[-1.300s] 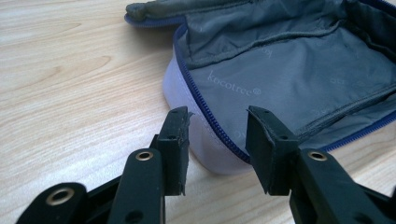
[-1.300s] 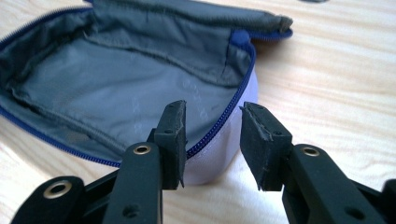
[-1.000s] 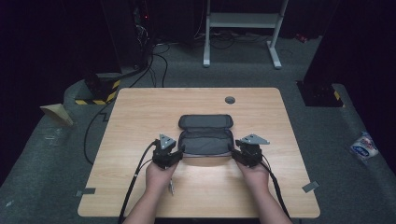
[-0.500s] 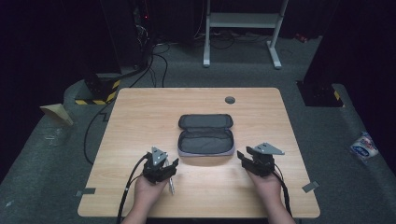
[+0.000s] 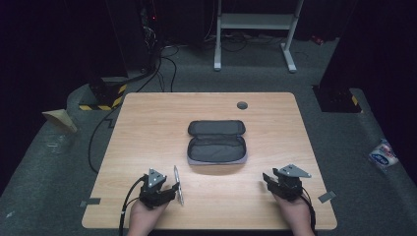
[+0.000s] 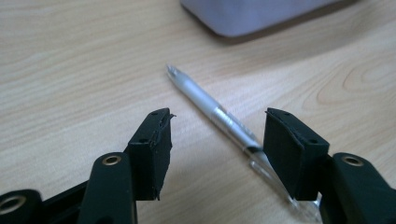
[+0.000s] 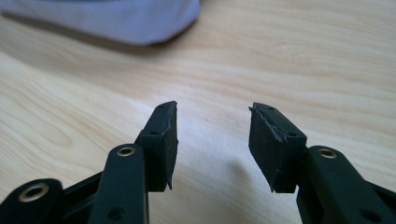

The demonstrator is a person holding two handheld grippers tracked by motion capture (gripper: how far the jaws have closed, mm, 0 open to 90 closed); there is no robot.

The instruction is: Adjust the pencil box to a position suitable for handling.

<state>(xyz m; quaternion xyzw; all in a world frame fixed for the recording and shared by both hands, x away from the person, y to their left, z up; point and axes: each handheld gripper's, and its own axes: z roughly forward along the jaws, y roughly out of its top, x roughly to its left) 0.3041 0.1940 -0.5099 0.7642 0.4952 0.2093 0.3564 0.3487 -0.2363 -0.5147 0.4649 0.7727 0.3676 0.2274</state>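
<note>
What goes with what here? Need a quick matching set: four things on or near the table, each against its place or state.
Things:
1. pencil case
2. pen
3. left gripper
4. round grommet

Places or states:
A. lying flat on the wood between open jaws, not pinched
B. set into the table top near its far edge
C. lying open at the middle of the table
D. near the front edge, jaws apart either side of the pen

Pairs: 1-C, 2-A, 3-D, 4-B
</note>
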